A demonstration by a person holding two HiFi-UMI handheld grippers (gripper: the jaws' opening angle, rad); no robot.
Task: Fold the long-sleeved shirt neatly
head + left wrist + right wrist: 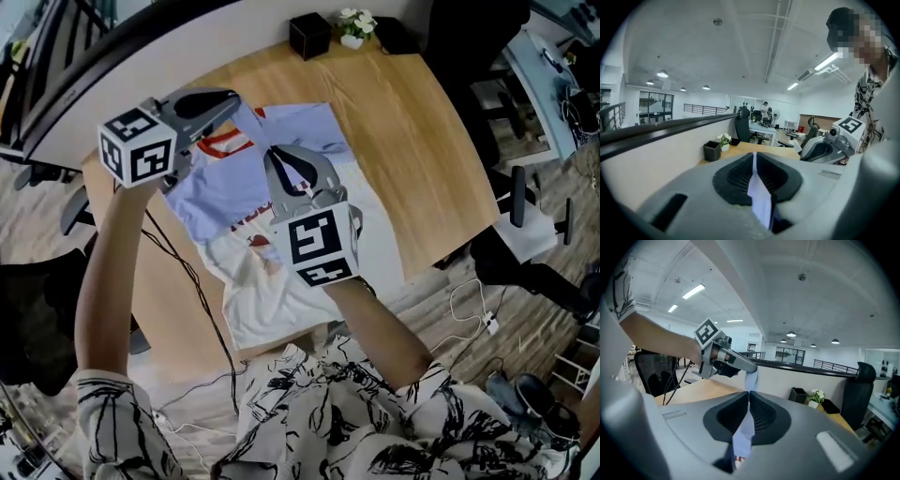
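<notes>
- Left gripper view shows the left claw (753,155) closed, its ribbed pads pinching a thin fold of the pale lavender and white long-sleeved shirt with red print (761,197).
- Right gripper view shows the right claw (748,394) closed the same way on another strip of that cloth, with a trace of the red print at the bottom of the strip.
- Head view has both claws raised above the light wooden desk (422,141), side by side, with a lavender edge hanging between them.
- The rest of the shirt lies spread on the desk's middle, and its lower white part reaches the desk's near edge.
- Its long axis runs from the desk's far edge toward the near one. A red-trimmed opening, probably the neck, sits at the far end.
- This looks like a fold-over in progress, with one edge lifted clear of the desk and not yet laid down.
- The next move calls for both claws to keep the edge taut and level, bring it down square on the cloth lying on the desk, and only then let go.
</notes>
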